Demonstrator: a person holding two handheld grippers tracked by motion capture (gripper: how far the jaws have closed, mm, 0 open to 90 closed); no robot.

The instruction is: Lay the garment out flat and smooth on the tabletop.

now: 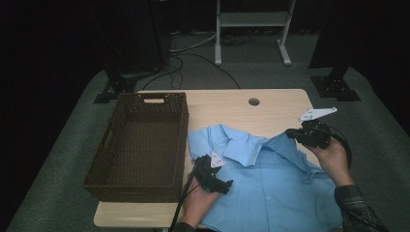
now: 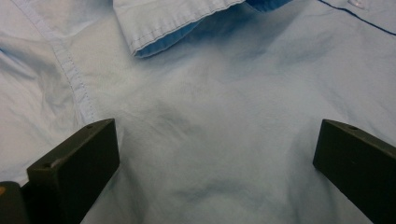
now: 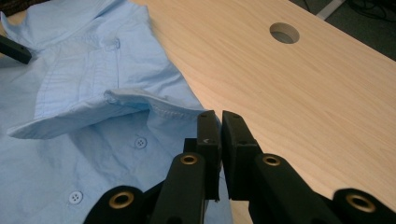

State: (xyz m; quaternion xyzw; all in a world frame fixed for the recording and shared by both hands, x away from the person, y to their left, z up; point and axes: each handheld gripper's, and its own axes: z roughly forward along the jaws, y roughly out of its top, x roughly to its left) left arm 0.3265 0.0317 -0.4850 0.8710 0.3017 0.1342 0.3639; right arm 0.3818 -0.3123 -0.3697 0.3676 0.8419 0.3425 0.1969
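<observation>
Dark curtains and a grey floor surround a pale wooden table, on which a light blue shirt is spread front up, its collar toward the far edge and its long axis running from the person's side to the far side. Nearest the person, the left gripper is held low over the shirt's left chest area; in the left gripper view its jaws are seen standing wide apart with only flat cloth beneath them and nothing clamped. Further out, the right gripper is held at the shirt's right shoulder beside the collar; in the right gripper view its jaws are seen almost fully closed, and no fabric is seen pinched between them, the collar lying just to their left. The right gripper is judged nearer the collar. Beside the shirt, on the left, a brown wicker basket is placed. Beyond it, a cable hole is cut into the tabletop.
</observation>
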